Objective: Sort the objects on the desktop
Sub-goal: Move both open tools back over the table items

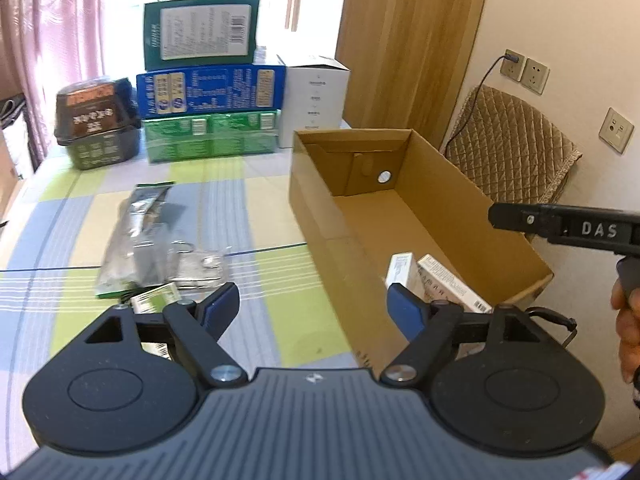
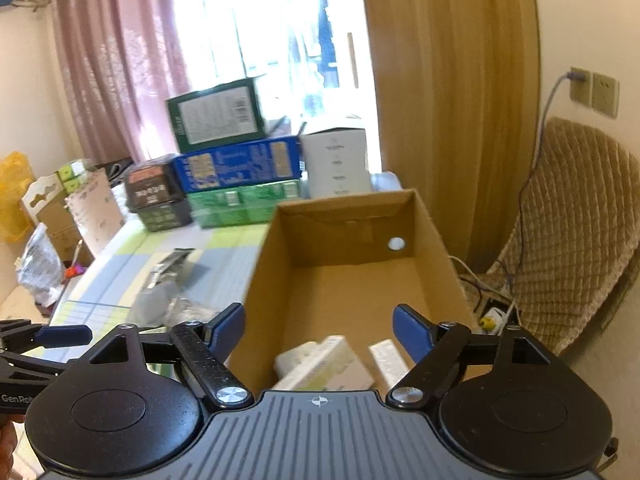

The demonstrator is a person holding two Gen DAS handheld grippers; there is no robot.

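An open cardboard box (image 1: 440, 184) (image 2: 424, 240) stands on the right side of the checked tablecloth. Two small white boxes (image 1: 400, 272) (image 2: 328, 364) lie at its near end. Silver and clear packets (image 1: 156, 240) (image 2: 168, 288) lie on the cloth left of it. My left gripper (image 1: 314, 304) is open with nothing between its pads, over the box's near left wall. My right gripper (image 2: 320, 322) hangs open and empty above the near end of the box, over the white boxes. One of its fingers (image 1: 520, 218) shows at the right of the left wrist view.
Cartons are stacked along the table's far edge: dark green (image 1: 200, 32), blue (image 1: 212, 90), green (image 1: 212, 136), with a white box (image 1: 316, 100) and a dark tub (image 1: 98, 120) beside them. A quilted chair (image 1: 512, 144) stands right of the table. A hand (image 1: 628, 328) shows at the right edge.
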